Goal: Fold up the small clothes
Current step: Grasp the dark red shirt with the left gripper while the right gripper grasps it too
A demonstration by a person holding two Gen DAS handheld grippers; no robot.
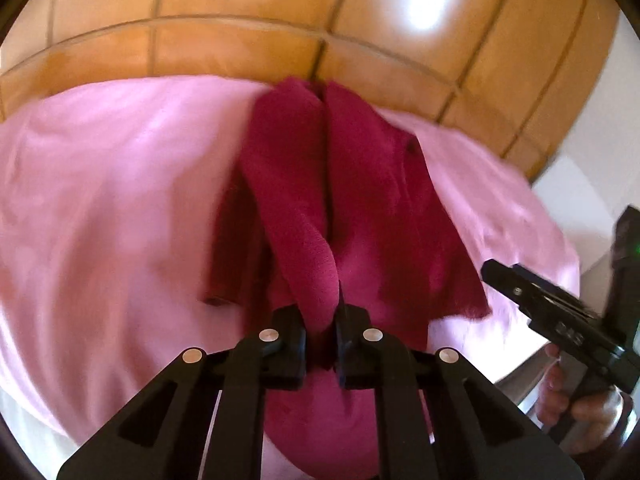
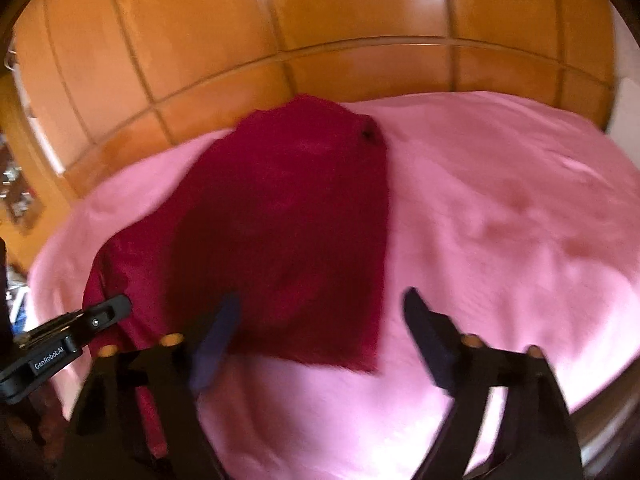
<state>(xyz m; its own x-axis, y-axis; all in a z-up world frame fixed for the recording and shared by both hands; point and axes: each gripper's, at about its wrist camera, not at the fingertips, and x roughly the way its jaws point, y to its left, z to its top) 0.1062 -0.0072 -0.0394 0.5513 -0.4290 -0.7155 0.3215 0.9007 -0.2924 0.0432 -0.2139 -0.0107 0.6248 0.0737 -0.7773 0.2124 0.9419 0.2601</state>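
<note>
A dark red garment (image 1: 352,184) lies on a pink cloth (image 1: 112,200), partly folded lengthwise with a crease down its middle. My left gripper (image 1: 322,320) is shut on a fold of the red garment at its near end and lifts it slightly. In the right wrist view the garment (image 2: 288,220) lies flat ahead, left of centre. My right gripper (image 2: 320,312) is open and empty, its fingers spread over the garment's near right corner. The left gripper also shows at the left edge of the right wrist view (image 2: 116,308). The right gripper shows at the right of the left wrist view (image 1: 504,276).
The pink cloth (image 2: 500,220) covers a table. Orange-brown floor tiles (image 1: 280,40) lie beyond its far edge. A white surface (image 1: 580,184) shows at the right. Cluttered items (image 2: 16,196) stand at the far left of the right wrist view.
</note>
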